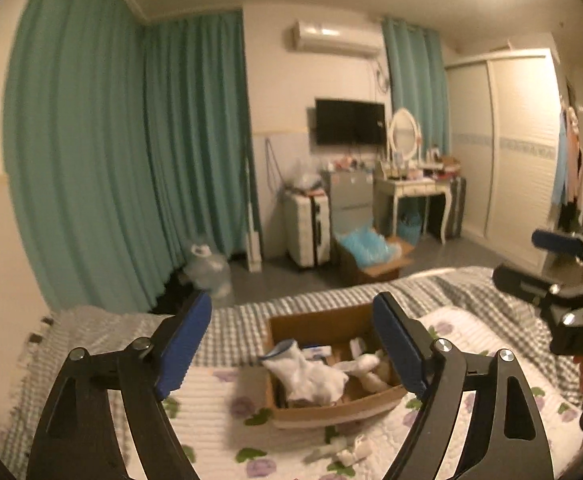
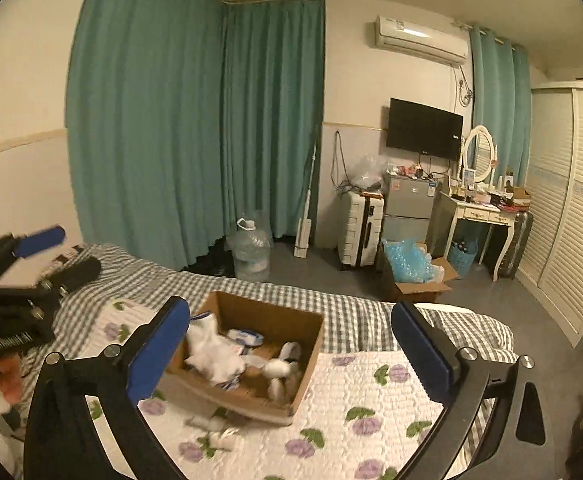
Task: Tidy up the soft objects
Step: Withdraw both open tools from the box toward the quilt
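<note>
Spread wide and grasping nothing: left gripper (image 1: 291, 354), blue pads (image 1: 183, 350) framing the cardboard box (image 1: 333, 404) from above. Same for the right gripper (image 2: 287, 356), jaws released and empty, also seen at 3 o'clock in the left wrist view with fingers apart. Inside the box, at the centre of both views: a white sock (image 1: 311, 372) bunched toward 9 o'clock, a small white plush toy (image 1: 367, 366) toward 3 o'clock, a flat white packet (image 2: 245, 336) near the far wall. Just outside the box's near edge, at 6 o'clock: small white soft bits (image 2: 219, 436) lying on the floral quilt (image 2: 371, 396). Under the quilt, a grey checked bedspread (image 2: 231, 284) running to the bed's far edge. Beyond the bed, grey floor with a water jug (image 2: 251, 250) at 12 o'clock against teal curtains (image 2: 195, 120). Toward 2 o'clock: white suitcase (image 2: 359, 230), small fridge (image 2: 409, 208), dressing table (image 2: 479, 216) with oval mirror, wall television (image 2: 423, 128), air conditioner (image 2: 419, 40) above. Louvred wardrobe (image 2: 571, 208) at 3 o'clock.
</note>
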A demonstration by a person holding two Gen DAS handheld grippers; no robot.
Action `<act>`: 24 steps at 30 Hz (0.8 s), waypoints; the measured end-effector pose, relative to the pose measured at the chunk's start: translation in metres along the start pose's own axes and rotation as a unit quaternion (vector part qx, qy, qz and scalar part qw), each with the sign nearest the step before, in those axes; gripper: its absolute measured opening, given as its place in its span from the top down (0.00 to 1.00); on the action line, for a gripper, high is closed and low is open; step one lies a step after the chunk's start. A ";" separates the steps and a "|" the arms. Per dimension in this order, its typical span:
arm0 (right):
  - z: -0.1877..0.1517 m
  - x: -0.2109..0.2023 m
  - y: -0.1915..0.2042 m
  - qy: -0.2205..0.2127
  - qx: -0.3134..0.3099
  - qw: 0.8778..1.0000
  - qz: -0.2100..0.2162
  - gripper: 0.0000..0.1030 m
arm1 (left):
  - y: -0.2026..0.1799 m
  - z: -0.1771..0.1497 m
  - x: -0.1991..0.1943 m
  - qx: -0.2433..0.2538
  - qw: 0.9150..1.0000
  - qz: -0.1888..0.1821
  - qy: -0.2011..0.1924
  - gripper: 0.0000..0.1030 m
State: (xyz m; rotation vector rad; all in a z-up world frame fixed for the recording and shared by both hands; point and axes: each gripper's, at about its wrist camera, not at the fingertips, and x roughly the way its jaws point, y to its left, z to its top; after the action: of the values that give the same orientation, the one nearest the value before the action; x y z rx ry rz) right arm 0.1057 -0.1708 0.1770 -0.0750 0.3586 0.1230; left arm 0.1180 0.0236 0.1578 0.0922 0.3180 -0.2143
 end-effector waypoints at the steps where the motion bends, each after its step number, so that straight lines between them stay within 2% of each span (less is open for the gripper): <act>1: -0.002 -0.005 0.005 0.001 -0.001 1.000 0.003 0.01 | 0.005 0.000 -0.010 -0.001 1.000 0.000 -0.001 0.19; 6: -0.026 -0.019 0.039 0.024 -0.013 1.000 0.009 0.01 | 0.021 -0.020 -0.038 -0.008 1.000 0.008 -0.014 0.19; 10: -0.055 -0.004 0.065 0.039 -0.024 0.999 0.023 0.01 | 0.030 -0.051 -0.039 -0.017 1.000 0.007 -0.016 0.19; 15: -0.102 0.046 0.080 0.074 -0.022 0.996 0.035 0.01 | 0.027 -0.100 -0.001 -0.023 0.999 0.033 0.035 0.19; 18: -0.137 0.086 0.083 0.108 -0.025 0.993 0.028 0.01 | 0.027 -0.133 0.033 -0.053 0.996 0.022 0.070 0.19; 20: -0.157 0.108 0.080 0.129 -0.025 0.991 0.032 0.01 | 0.028 -0.158 0.042 -0.065 0.994 0.018 0.087 0.19; 24: -0.205 0.153 0.081 0.195 -0.031 0.980 0.032 0.03 | 0.028 -0.197 0.081 -0.081 0.988 0.013 0.133 0.19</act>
State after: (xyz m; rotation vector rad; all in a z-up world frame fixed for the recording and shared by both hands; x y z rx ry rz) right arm 0.1667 -0.0935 -0.0729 -0.1504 0.7489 0.1839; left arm 0.1407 0.0593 -0.0525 -0.0360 0.5977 -0.1491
